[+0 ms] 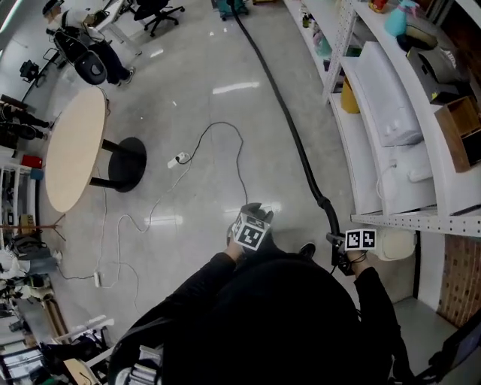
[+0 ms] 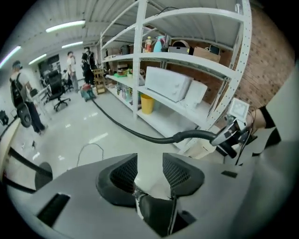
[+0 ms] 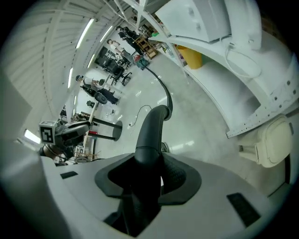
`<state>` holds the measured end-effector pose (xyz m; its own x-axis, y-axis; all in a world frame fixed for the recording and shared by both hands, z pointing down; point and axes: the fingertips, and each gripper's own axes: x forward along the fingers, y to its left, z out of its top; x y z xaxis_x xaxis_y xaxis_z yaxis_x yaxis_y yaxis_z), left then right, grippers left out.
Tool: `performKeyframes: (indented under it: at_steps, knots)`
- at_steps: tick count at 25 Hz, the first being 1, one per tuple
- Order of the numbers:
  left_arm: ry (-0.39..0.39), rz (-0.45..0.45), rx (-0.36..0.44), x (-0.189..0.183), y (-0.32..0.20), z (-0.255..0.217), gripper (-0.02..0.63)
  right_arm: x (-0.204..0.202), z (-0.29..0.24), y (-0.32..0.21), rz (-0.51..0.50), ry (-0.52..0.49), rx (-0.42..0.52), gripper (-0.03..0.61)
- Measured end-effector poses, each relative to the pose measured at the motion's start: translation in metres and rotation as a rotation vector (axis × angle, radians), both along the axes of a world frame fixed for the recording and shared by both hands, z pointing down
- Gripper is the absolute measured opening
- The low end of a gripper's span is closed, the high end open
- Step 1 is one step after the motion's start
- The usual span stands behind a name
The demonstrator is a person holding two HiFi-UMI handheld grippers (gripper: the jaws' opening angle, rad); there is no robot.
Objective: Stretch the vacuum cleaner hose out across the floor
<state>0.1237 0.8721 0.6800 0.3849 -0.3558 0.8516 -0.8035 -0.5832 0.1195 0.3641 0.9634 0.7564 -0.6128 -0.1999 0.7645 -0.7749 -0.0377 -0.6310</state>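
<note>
Vacuum hose point(image 1: 289, 120) runs across floor point(image 1: 188, 75), end clamped in right tongs point(image 3: 150, 168); left tongs point(image 2: 149, 169) partly open, gripping nothing.

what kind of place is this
Probably a lab or workshop office: tall white perforated-metal storage shelving, a pale oval wooden table, and black wheeled office chairs on a polished grey floor.

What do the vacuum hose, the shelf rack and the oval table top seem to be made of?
Vacuum hose: black flexible plastic or rubber, matte; it bends in a long curve. Shelf rack: probably white painted metal; its uprights have rows of holes. Oval table top: pale, matte, wood-like; solid wood or laminate cannot be told.
</note>
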Motion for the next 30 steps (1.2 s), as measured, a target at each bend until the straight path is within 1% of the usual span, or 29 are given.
performKeyframes:
  at_steps: [2,4,7,9,11,14,17,19,21,23,25,26,27,29,30]
  knots:
    - [-0.002,-0.007,-0.040,0.020,0.029,0.008,0.183,0.011,0.016,0.007,0.038,-0.042,-0.011,0.160]
    - [-0.026,-0.003,-0.073,0.029,0.059,0.018,0.183,0.019,0.030,0.015,0.076,-0.085,-0.023,0.160]
    - [-0.042,-0.029,-0.130,0.021,0.102,0.022,0.179,0.022,0.051,0.037,0.138,-0.148,-0.074,0.158]
    - [-0.037,-0.056,-0.151,0.015,0.112,0.023,0.179,0.023,0.063,0.041,0.179,-0.187,-0.104,0.158]
    - [-0.032,-0.068,-0.176,0.010,0.115,0.031,0.179,0.021,0.075,0.038,0.211,-0.208,-0.114,0.158]
    - [-0.028,-0.044,-0.226,0.006,0.120,0.057,0.179,0.009,0.093,0.028,0.246,-0.211,-0.100,0.158]
    - [-0.026,-0.016,-0.253,0.010,0.107,0.081,0.178,-0.001,0.112,0.009,0.297,-0.208,-0.101,0.158]
    - [-0.010,-0.039,-0.259,0.015,0.102,0.085,0.178,-0.004,0.127,0.006,0.312,-0.183,-0.131,0.158]
    - [0.028,-0.062,-0.278,0.018,0.110,0.084,0.178,-0.010,0.151,0.008,0.314,-0.152,-0.165,0.158]
    - [0.056,-0.038,-0.297,0.018,0.127,0.086,0.178,-0.018,0.181,0.011,0.327,-0.138,-0.199,0.158]
    - [0.055,0.004,-0.307,0.014,0.141,0.094,0.178,-0.024,0.210,0.013,0.338,-0.135,-0.227,0.158]
    - [0.048,0.009,-0.320,0.009,0.149,0.100,0.179,-0.027,0.223,0.017,0.338,-0.136,-0.245,0.158]
    - [0.040,-0.004,-0.345,0.000,0.159,0.107,0.179,-0.032,0.235,0.025,0.335,-0.137,-0.269,0.158]
    - [0.028,-0.063,-0.403,-0.020,0.176,0.130,0.178,-0.043,0.258,0.039,0.321,-0.142,-0.309,0.158]
    - [0.023,-0.094,-0.419,-0.029,0.178,0.146,0.178,-0.049,0.272,0.039,0.309,-0.145,-0.315,0.158]
